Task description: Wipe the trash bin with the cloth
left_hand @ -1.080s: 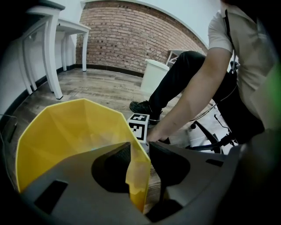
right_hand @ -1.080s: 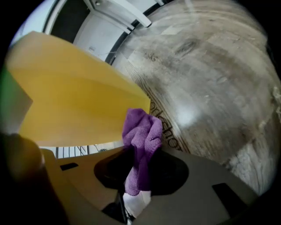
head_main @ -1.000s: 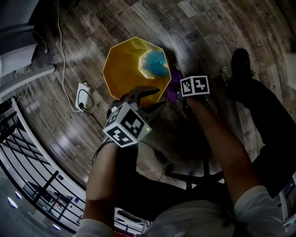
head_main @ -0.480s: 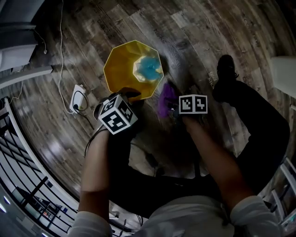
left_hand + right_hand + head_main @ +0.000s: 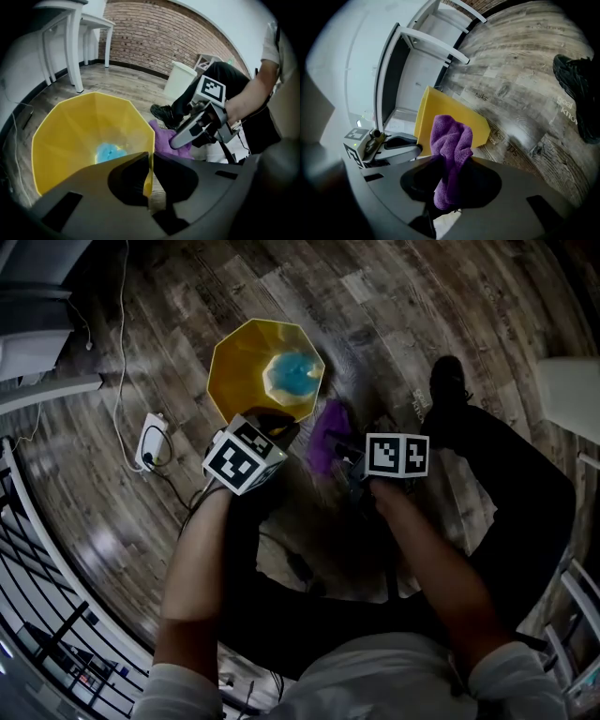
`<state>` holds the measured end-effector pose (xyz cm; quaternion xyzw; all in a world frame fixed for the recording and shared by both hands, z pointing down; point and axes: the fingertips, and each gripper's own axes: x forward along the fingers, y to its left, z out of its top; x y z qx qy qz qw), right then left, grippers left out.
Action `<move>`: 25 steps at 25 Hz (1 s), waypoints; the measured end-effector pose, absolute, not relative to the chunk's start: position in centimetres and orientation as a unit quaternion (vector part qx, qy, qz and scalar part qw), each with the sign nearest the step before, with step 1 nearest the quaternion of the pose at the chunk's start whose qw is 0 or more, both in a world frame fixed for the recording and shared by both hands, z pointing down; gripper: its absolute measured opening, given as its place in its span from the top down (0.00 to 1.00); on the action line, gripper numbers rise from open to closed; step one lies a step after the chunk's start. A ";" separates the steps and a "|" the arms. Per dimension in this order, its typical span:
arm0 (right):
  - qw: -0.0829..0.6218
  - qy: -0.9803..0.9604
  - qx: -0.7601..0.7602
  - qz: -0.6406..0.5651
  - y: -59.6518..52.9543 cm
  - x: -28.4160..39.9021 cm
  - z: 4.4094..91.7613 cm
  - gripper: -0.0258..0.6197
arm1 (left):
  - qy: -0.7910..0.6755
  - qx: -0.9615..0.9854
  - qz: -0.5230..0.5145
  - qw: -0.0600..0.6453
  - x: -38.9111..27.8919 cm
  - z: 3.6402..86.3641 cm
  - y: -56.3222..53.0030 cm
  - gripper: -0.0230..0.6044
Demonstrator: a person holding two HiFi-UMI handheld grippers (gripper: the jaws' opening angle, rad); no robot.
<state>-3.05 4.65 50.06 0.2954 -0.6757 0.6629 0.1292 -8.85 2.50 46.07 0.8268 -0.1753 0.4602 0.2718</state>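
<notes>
Jaws of my left gripper (image 5: 150,161) have just been closing and now pinch the near rim of the yellow bin (image 5: 70,136), wall betw. the pads. The bin stands on the wood floor (image 5: 412,315) w/ a blue lump (image 5: 291,371) at its bottom. My right gripper (image 5: 451,161) is clamped on the purple cloth (image 5: 451,136), bunched, just beside the bin's outer wall; can't tell if they touch.
</notes>
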 end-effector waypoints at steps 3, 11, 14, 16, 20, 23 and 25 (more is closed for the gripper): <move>0.117 -0.680 0.301 0.658 3.7 -2.5 49.2 0.79 | -0.192 0.827 0.447 0.283 -8.3 45.9 1.7 0.91; 0.107 -0.686 0.296 0.656 3.2 -2.5 48.2 0.79 | -0.110 0.840 0.501 0.176 -8.9 44.9 3.2 0.79; 0.098 -0.688 0.289 0.658 2.9 -3.0 47.7 0.79 | -0.072 0.824 0.541 0.152 -10.1 45.7 4.8 0.73; 0.091 -0.688 0.281 0.663 2.9 -3.6 47.5 0.79 | -0.064 0.810 0.565 0.146 -10.9 46.9 5.3 0.73; 0.085 -0.685 0.268 0.672 3.2 -4.8 47.6 0.79 | -0.059 0.800 0.582 0.131 -11.2 48.3 5.2 0.73; 0.081 -0.684 0.262 0.676 2.8 -5.3 47.9 0.79 | -0.050 0.808 0.574 0.123 -10.6 47.8 5.1 0.77; 0.081 -0.684 0.262 0.676 2.3 -5.3 48.2 0.79 | -0.045 0.814 0.565 0.125 -10.2 47.8 5.3 0.78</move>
